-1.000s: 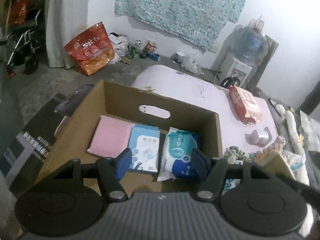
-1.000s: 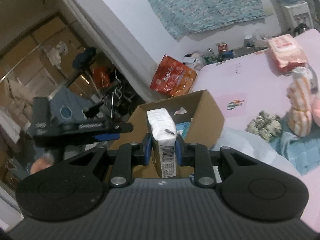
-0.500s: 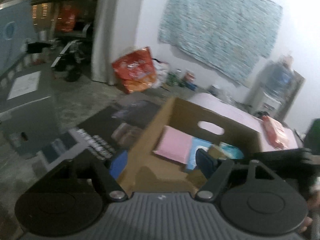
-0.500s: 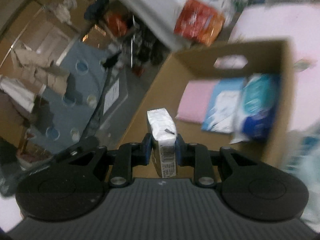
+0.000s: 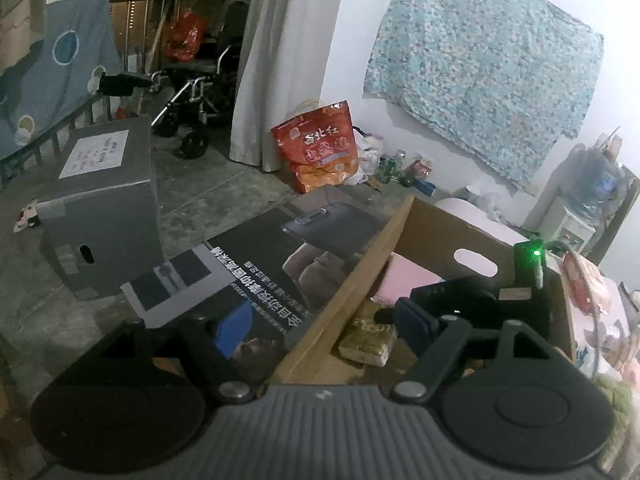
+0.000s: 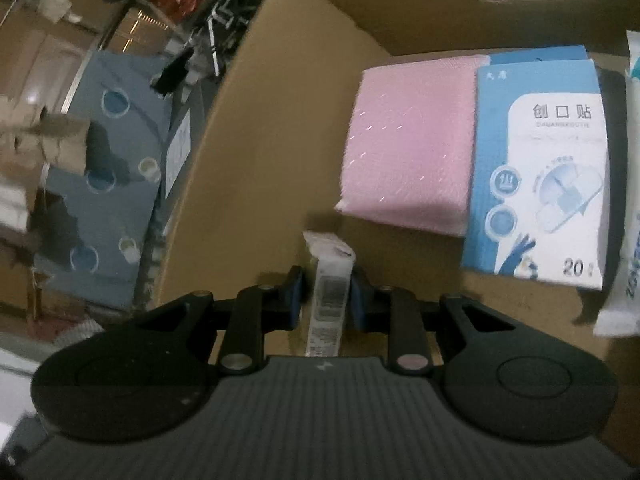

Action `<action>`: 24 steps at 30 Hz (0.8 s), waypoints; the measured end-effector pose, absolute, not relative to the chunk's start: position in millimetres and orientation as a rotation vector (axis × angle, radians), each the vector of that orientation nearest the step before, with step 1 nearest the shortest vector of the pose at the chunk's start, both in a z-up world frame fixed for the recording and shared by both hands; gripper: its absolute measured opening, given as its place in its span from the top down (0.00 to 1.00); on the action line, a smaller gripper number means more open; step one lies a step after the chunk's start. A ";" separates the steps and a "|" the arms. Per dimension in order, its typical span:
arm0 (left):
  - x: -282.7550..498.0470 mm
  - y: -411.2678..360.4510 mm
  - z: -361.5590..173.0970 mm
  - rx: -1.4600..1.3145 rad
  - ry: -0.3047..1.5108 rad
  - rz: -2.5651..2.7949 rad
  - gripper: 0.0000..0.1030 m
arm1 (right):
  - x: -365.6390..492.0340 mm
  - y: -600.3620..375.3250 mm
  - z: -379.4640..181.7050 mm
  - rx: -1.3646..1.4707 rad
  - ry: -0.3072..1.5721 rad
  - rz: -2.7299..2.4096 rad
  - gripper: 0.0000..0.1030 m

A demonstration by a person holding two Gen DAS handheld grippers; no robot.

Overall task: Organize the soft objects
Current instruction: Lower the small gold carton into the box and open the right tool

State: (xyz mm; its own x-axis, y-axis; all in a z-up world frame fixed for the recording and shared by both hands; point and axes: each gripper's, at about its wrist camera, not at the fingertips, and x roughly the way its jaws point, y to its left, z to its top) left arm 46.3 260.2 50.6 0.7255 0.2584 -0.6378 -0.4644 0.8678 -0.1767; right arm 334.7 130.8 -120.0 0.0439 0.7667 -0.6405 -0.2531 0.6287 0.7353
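My right gripper (image 6: 326, 294) is shut on a small white tissue pack (image 6: 328, 280) and holds it low inside the cardboard box (image 6: 260, 128), near the left wall. The box holds a pink cloth (image 6: 408, 140), a blue plaster packet (image 6: 540, 168) and a white wipes pack (image 6: 624, 240). My left gripper (image 5: 320, 324) is open and empty, straddling the box's left wall (image 5: 360, 280). In the left wrist view the right gripper's body (image 5: 480, 296) sits in the box over the tissue pack (image 5: 368, 340).
A grey carton (image 5: 96, 200) and a printed flat box (image 5: 260, 264) lie on the floor left of the box. A red bag (image 5: 320, 148) stands by the wall. A pink table (image 5: 592, 320) with soft items is at the right.
My right gripper has swung from above the table down into the box with the tissue pack. My left gripper has moved left, off the box's middle to its left wall.
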 end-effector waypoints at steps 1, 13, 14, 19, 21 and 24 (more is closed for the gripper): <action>46.5 259.4 50.1 -0.336 0.644 0.405 0.23 | 336.1 131.7 -122.2 0.487 1.307 0.818 0.74; 46.3 250.5 51.1 -0.317 0.634 0.406 0.21 | 337.4 111.4 -113.9 0.485 1.254 0.772 0.53; 45.6 250.9 51.5 -0.316 0.634 0.410 0.21 | 334.5 110.0 -111.5 0.476 1.261 0.765 0.53; 45.0 251.3 52.3 -0.319 0.636 0.417 0.21 | 322.0 100.8 -110.0 0.466 1.318 0.762 0.56; 44.4 250.7 52.5 -0.319 0.637 0.416 0.21 | 319.6 104.5 -116.5 0.467 1.349 0.754 0.58; 42.8 247.7 52.0 -0.316 0.641 0.415 0.21 | 318.9 115.2 -129.7 0.470 1.384 0.756 0.65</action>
State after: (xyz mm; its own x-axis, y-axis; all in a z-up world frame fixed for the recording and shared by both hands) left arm 42.8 247.7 52.0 0.7246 0.2731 -0.6328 -0.4647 0.8717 -0.1559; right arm 318.9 115.2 -129.7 0.0126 0.7166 -0.6974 -0.1999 0.6852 0.7004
